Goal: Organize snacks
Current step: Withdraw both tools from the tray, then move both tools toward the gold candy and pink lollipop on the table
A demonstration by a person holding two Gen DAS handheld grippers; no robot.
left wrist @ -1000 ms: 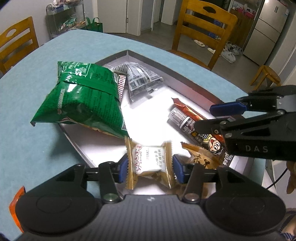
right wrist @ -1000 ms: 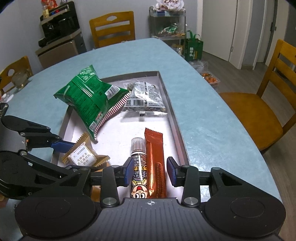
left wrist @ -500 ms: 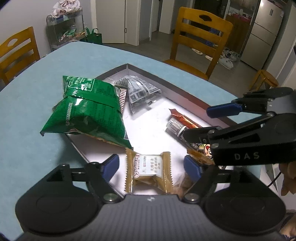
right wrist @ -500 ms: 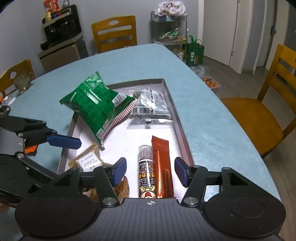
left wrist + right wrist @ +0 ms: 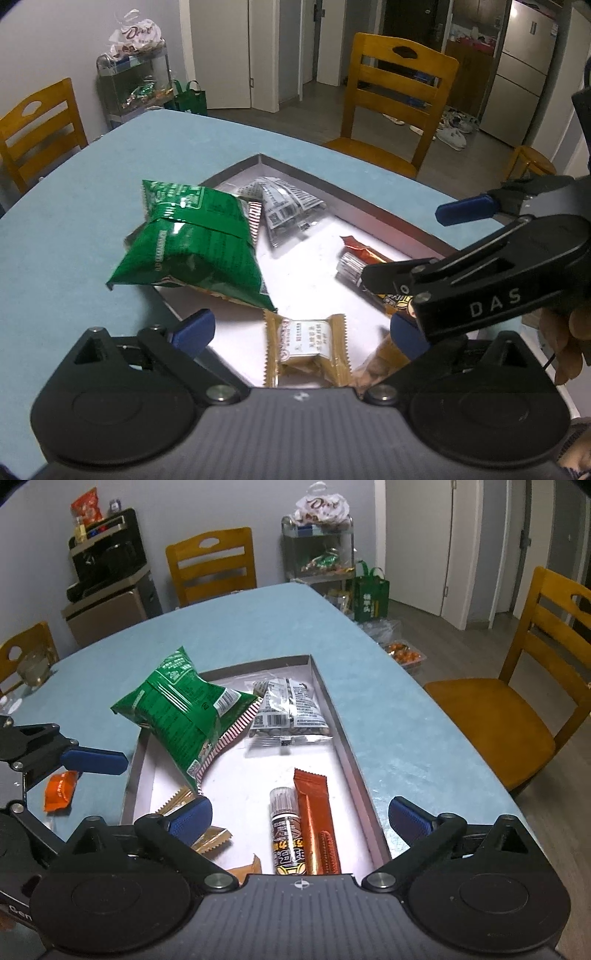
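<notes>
A shallow grey tray [image 5: 341,734] [image 5: 388,218] on the blue table holds a green chip bag [image 5: 177,709] [image 5: 195,251] leaning over its left rim, a clear nut packet [image 5: 288,712] [image 5: 284,210], an orange bar [image 5: 317,819] and a cartoon-printed tube snack [image 5: 284,834] side by side. A gold-wrapped candy [image 5: 310,347] lies in the tray's near end. My left gripper [image 5: 299,332] is open and empty, raised above that candy. My right gripper [image 5: 299,814] is open and empty, raised above the bar and tube.
A small orange packet [image 5: 59,790] lies on the table left of the tray. Wooden chairs [image 5: 517,698] [image 5: 395,99] stand around the table. A snack-laden cart [image 5: 317,554] stands by the back wall. A glass cup [image 5: 33,668] sits at the table's far left.
Both grippers opened wide and lifted back. The left let go of the gold candy, the right let go of the bar and tube; all lie in the tray.
</notes>
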